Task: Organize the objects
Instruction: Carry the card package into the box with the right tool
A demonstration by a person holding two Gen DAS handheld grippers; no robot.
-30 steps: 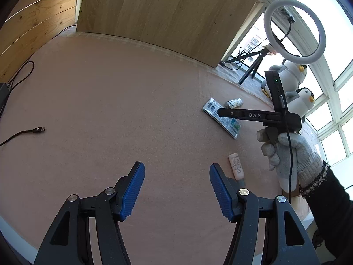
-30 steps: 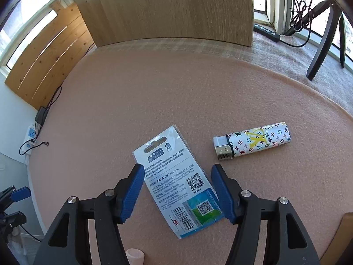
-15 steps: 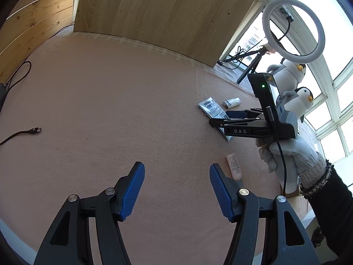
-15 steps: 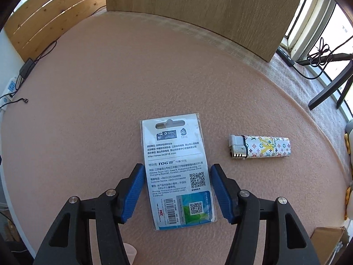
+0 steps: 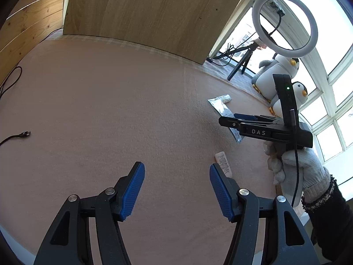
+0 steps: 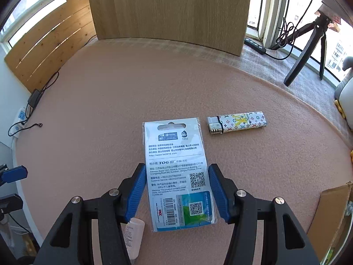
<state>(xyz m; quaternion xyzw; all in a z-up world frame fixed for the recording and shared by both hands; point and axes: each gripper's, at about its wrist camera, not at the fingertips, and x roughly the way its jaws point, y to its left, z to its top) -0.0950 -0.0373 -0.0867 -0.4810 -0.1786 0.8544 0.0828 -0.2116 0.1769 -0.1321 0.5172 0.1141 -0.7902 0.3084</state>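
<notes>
A flat white-and-blue printed packet (image 6: 178, 174) lies on the pink table cloth (image 6: 110, 101). My right gripper (image 6: 177, 191) is open, its blue fingers on either side of the packet's lower half. A patterned lighter (image 6: 238, 122) lies just right of the packet's top. A small pale tube (image 6: 133, 234) peeks out under the right gripper's left finger. In the left wrist view my left gripper (image 5: 176, 190) is open over bare cloth, with the tube (image 5: 224, 163) by its right finger. Further right there, the right gripper (image 5: 229, 119) hovers over the packet (image 5: 219, 107).
A wooden board (image 6: 167, 11) stands at the table's back edge. A tripod (image 6: 306, 50) with a ring light (image 5: 284, 21), a power strip and plush penguins (image 5: 278, 70) sit at the right by the window. A loose cable end (image 5: 24, 134) lies at the left. A cardboard box (image 6: 331, 216) is at the near right.
The right gripper has turned to line up with the packet and moved down over it, so its fingers now flank the packet. The left gripper has barely moved.
</notes>
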